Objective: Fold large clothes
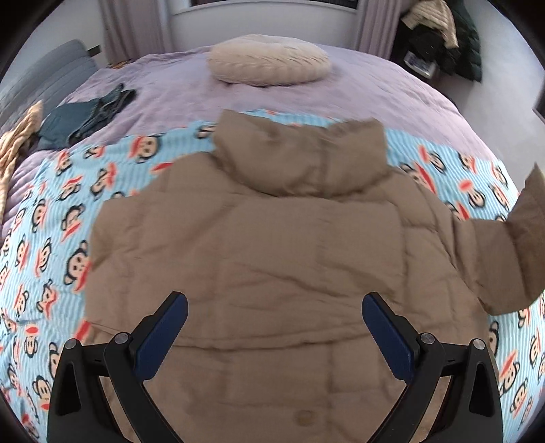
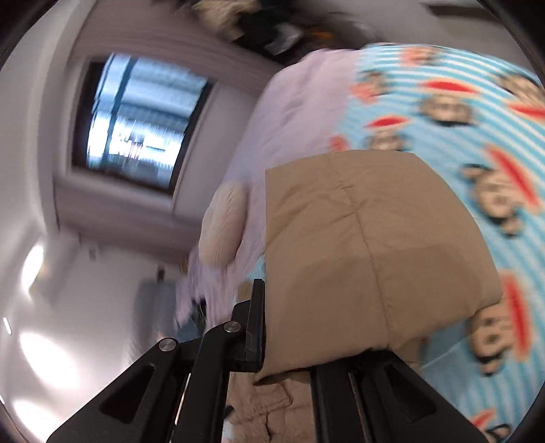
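A tan puffer jacket [image 1: 272,245] lies spread back-up on a blue monkey-print blanket [image 1: 44,238], its hood toward the far side. My left gripper [image 1: 274,317] hovers open over the jacket's lower back, nothing between its blue pads. At the right edge of the left wrist view, the jacket's sleeve [image 1: 511,245] is lifted off the blanket. In the right wrist view, my right gripper [image 2: 269,323] is shut on that tan sleeve [image 2: 368,245], which drapes over and hides the right finger. This view is rolled and blurred.
The blanket covers a bed with a lilac quilt [image 1: 374,92]. A round beige cushion [image 1: 269,59] sits at the far side, dark clothes [image 1: 85,119] at the left. More clothes pile [image 1: 439,30] beyond the bed's right corner. A window [image 2: 136,119] shows in the wall.
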Motion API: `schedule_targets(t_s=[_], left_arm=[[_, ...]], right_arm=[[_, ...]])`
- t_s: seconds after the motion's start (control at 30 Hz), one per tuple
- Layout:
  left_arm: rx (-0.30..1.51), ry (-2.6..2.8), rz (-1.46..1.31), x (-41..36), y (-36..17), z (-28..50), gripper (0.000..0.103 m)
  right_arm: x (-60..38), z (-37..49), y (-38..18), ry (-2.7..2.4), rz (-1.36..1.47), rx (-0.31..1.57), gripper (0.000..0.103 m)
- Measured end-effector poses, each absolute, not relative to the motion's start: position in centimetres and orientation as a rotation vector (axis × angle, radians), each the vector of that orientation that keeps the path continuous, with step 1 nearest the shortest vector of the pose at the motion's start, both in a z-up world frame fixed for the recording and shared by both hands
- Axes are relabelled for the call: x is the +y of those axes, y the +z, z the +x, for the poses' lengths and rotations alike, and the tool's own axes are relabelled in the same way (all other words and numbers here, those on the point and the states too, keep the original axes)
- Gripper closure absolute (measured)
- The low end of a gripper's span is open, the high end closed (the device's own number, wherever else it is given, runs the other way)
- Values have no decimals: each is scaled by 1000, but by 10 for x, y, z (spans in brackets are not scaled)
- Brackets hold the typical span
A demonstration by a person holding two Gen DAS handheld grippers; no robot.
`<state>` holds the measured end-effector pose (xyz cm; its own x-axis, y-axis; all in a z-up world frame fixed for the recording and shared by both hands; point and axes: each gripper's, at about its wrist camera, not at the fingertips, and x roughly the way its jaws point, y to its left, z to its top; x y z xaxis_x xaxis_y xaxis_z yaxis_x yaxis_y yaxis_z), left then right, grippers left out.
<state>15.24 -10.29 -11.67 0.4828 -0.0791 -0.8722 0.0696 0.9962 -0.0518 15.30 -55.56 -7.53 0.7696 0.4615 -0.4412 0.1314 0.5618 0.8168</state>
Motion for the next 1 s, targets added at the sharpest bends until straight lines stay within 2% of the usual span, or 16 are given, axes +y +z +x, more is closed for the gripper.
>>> schedule_targets(t_s=[0.17,0.33,0.53,0.6,0.7,0.77,0.8,0.83,0.9,1.0], left_arm=[[1051,-37,-61,-49,-118,155,1],[1045,-3,-107,-4,-123,154,1],[1069,-8,-126,27,-142,147,1],[1079,-18,-136,30,-148,146,1],[1086,-37,-150,27,-152,145,1],[1087,-50,-157,24,-152,145,1],[1086,-60,-161,21,-152,147,1],[1087,-69,-163,19,-151,148,1],[1086,-83,-170,16,-150,150,1],[1083,-98,-193,15,-148,154,1]], right_arm=[[-420,191,-56,328,647,763,97],[-304,209,-86,389,437,865,97],[-257,206,-158,346,413,1031,97],[-258,205,-174,321,425,1070,93],[-259,205,-192,283,447,1122,93],[-262,207,-196,273,486,1144,82],[-263,207,-196,273,509,1148,69],[-266,205,-191,276,523,1144,53],[-268,198,-180,282,519,1128,33],[-281,180,-161,285,544,1087,33]])
